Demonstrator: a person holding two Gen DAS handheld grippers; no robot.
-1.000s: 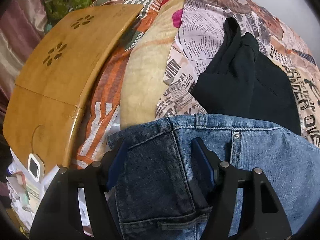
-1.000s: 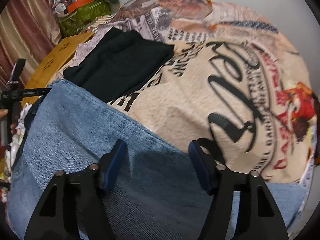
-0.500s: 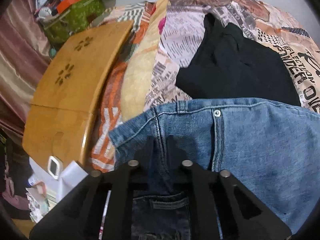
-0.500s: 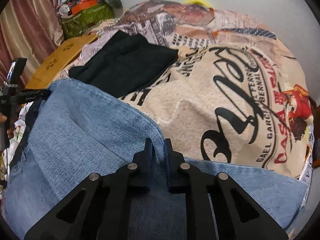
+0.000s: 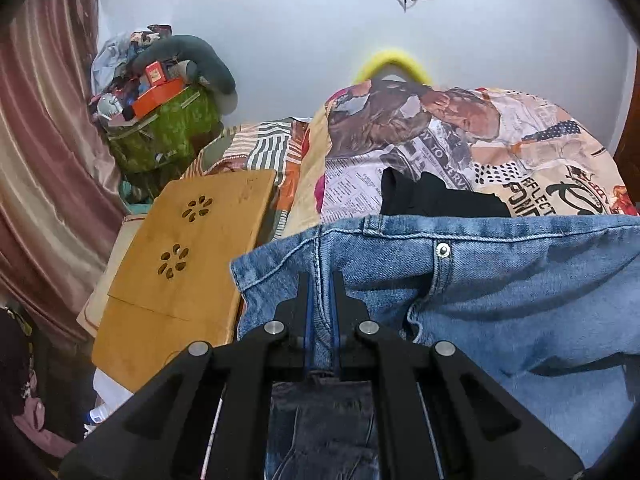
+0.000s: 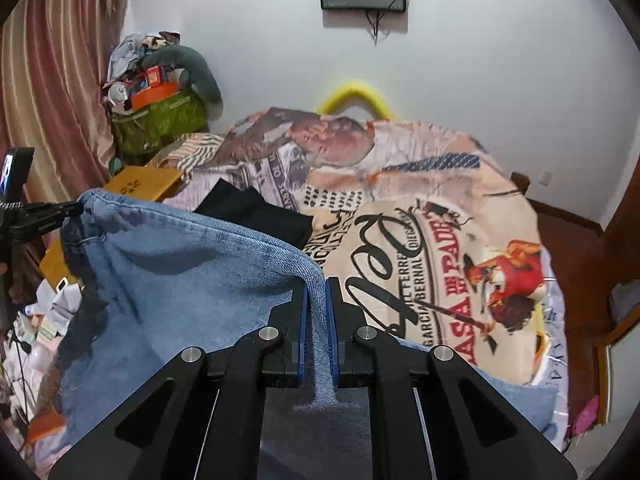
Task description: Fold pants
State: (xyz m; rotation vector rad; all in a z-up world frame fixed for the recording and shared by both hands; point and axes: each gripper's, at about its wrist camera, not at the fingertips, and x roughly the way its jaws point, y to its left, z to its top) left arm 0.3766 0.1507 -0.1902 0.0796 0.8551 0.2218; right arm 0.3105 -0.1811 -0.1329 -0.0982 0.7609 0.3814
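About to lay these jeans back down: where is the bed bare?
Bare bedspread lies right of the black garment, out to the bed's right edge. Crowded: the wooden board and floor clutter left of the jeans.

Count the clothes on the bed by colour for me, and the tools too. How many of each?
Blue jeans: 1, pinched by both tools.
Black folded garment: 1, lying on the printed blanket.
Black tools: 2, the left tool and the right tool, each shut on the jeans.
Total: 4.
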